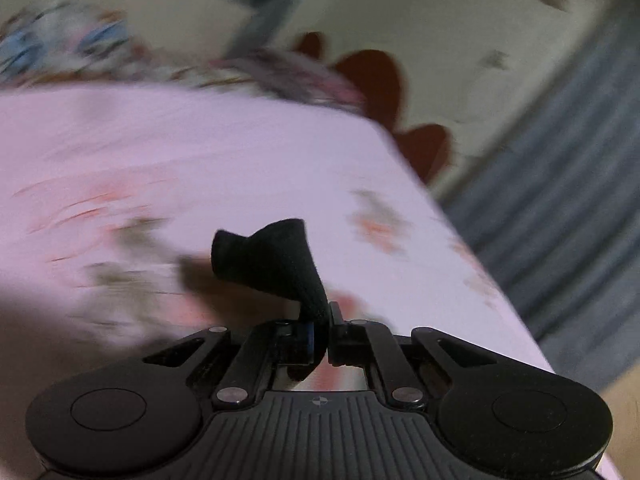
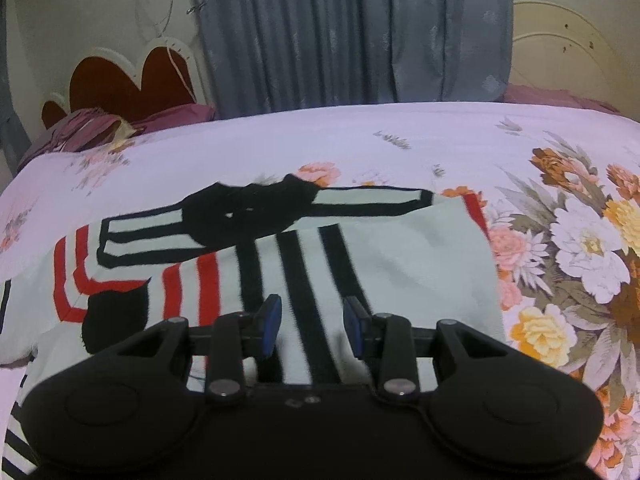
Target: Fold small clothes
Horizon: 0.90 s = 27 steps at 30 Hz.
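My left gripper (image 1: 325,334) is shut on a small black sock (image 1: 276,264) and holds it above the pink floral bedsheet (image 1: 200,140); this view is motion-blurred. My right gripper (image 2: 312,326) is open and empty, just above a pile of white socks with black stripes (image 2: 304,264) and red stripes (image 2: 188,284). Another black sock (image 2: 248,208) lies across the far side of the pile, and a black toe part (image 2: 114,312) shows at the left.
The floral bedsheet (image 2: 400,140) spreads around the pile. A red heart-shaped headboard (image 2: 128,84) and purple pillows (image 2: 92,124) stand at the far left. A grey curtain (image 2: 344,32) hangs behind the bed. The bed's edge (image 1: 460,216) runs on the right in the left wrist view.
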Each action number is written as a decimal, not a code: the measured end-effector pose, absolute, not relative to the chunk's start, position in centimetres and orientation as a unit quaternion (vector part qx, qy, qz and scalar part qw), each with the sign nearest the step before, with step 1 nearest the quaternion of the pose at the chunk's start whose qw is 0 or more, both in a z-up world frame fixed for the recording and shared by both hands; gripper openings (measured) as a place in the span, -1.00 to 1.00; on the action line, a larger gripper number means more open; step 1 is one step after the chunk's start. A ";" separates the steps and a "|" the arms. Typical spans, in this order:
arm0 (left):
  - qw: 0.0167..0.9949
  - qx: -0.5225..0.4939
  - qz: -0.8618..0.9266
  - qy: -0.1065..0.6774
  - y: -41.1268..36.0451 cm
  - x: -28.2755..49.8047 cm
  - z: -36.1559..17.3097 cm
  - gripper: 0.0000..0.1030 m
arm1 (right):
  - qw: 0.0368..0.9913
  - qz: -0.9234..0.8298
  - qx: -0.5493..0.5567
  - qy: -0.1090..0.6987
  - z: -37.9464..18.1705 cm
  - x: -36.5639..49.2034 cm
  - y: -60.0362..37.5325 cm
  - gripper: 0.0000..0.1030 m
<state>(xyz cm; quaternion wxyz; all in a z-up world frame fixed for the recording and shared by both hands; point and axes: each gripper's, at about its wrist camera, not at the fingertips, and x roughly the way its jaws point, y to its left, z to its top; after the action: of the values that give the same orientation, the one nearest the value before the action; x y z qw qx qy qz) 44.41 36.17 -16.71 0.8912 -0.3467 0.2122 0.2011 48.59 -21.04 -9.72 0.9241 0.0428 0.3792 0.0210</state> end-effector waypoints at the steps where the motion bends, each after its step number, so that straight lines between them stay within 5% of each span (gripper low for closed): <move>1: 0.901 -0.332 0.182 0.211 34.6 45.2 -15.7 -0.91 | 0.925 0.020 0.047 0.376 -9.6 48.5 -21.4 -0.37; 11: 0.947 -0.199 -0.013 0.250 13.1 54.2 -9.7 -0.91 | 0.930 0.013 0.095 0.355 -8.9 48.0 -25.9 -0.36; 24: 0.911 -0.004 -0.165 0.378 -11.3 57.4 -14.8 -0.89 | 0.924 -0.015 0.161 0.346 -8.6 46.1 -34.0 -0.30; 25: 0.904 0.006 -0.170 0.392 -12.3 57.0 -15.6 -0.83 | 0.922 -0.013 0.166 0.349 -8.7 46.0 -34.5 -0.26; 27: 0.904 0.027 -0.189 0.382 -13.6 56.2 -15.8 -0.09 | 0.919 -0.009 0.174 0.353 -8.9 45.9 -35.2 -0.22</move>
<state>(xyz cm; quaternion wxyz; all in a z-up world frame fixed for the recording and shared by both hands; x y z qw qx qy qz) 56.17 -13.59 -15.81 0.9040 0.0267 0.3824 -0.1894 45.88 -35.19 -8.92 0.9193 0.1743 0.3527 -0.0086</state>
